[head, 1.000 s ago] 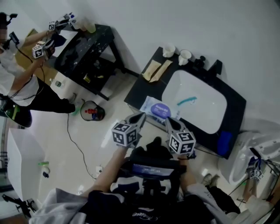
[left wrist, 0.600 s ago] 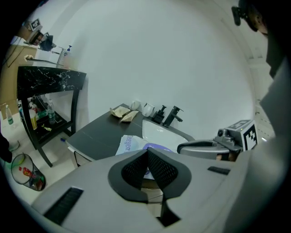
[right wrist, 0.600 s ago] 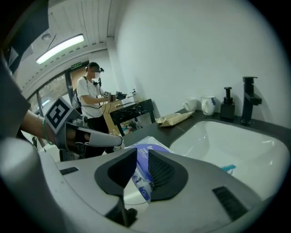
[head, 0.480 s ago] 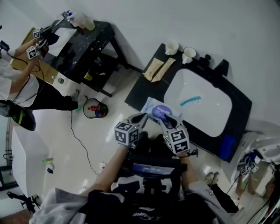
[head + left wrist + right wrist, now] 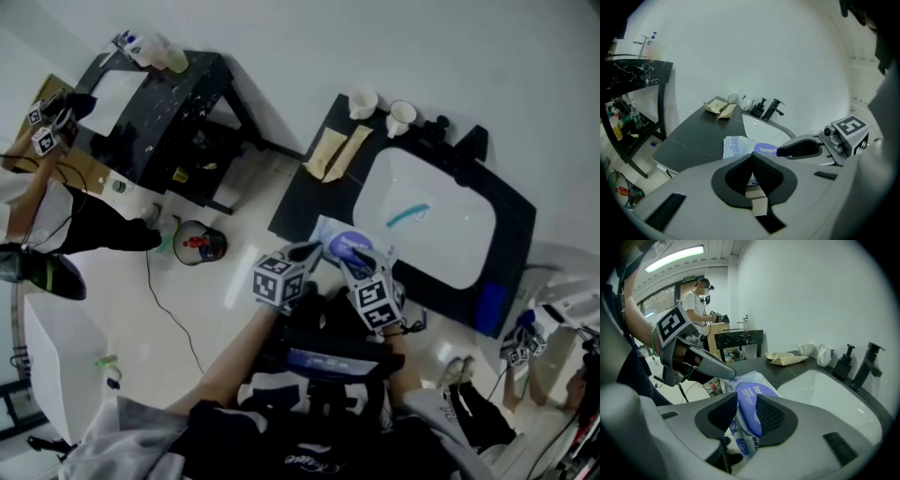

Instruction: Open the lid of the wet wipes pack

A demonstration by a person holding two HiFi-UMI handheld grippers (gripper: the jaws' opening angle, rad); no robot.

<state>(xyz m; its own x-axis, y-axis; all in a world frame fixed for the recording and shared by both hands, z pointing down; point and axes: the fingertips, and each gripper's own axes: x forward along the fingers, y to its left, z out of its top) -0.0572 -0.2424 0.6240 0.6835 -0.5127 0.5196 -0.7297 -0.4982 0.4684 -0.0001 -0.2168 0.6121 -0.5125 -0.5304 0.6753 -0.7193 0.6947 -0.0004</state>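
Head view first: the white soft-plastic wet wipes pack lies at the near edge of the dark grey table, just beside the white oval sink basin, with its round purple plastic lid facing up. Both claws come at it from the near side. The left claw is at the pack's near-left edge and the right claw is right on the lid. At the back of the table are two white ceramic cups and some crumpled tan paper towels. A black marbled side table stands well off to the left. In the left gripper view, the left claw is clenched, pad tips touching, with the pack just past them. Honestly I can't tell if it's pinching the pack's edge or nothing at all. The black metal faucet shows behind the sink. In the right gripper view, the right claw is spreading its jaws with the purple lid sitting between them. The lid is right up against one pad and clear of the other, so it's let go rather than squeezing. Can't tell if the lid has popped up off the pack. A second person stands at the side table in the background.
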